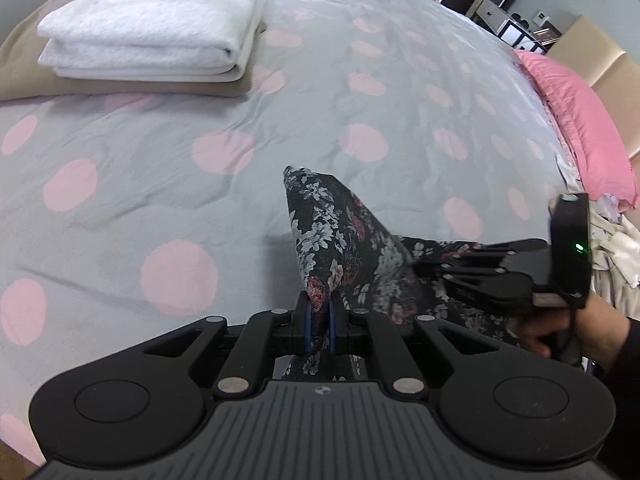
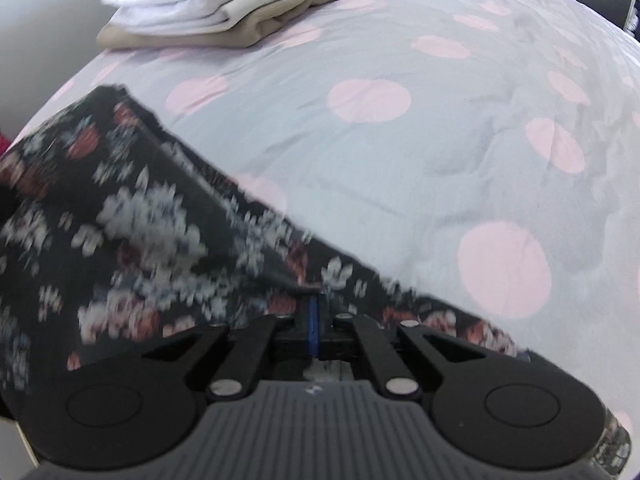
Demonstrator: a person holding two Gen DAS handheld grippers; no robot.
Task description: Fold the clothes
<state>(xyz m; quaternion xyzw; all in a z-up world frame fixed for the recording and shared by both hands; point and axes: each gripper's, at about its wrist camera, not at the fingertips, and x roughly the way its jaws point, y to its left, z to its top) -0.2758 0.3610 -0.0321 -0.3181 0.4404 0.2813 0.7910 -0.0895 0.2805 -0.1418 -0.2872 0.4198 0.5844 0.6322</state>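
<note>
A black floral garment (image 1: pixel 340 236) is held up over the bed between both grippers. My left gripper (image 1: pixel 319 312) is shut on one edge of it, with the cloth rising from between the blue pads. My right gripper (image 1: pixel 424 266) comes in from the right in the left wrist view and pinches the same cloth. In the right wrist view the garment (image 2: pixel 132 220) stretches to the left, blurred, and my right gripper (image 2: pixel 314 320) is shut on its edge.
The bed has a grey cover with pink dots (image 1: pixel 360 92). A stack of folded white and beige clothes (image 1: pixel 152 28) lies at its far left; the stack also shows in the right wrist view (image 2: pixel 224 8). A pink pillow (image 1: pixel 580 120) and crumpled pale clothes (image 1: pixel 616 248) lie at the right.
</note>
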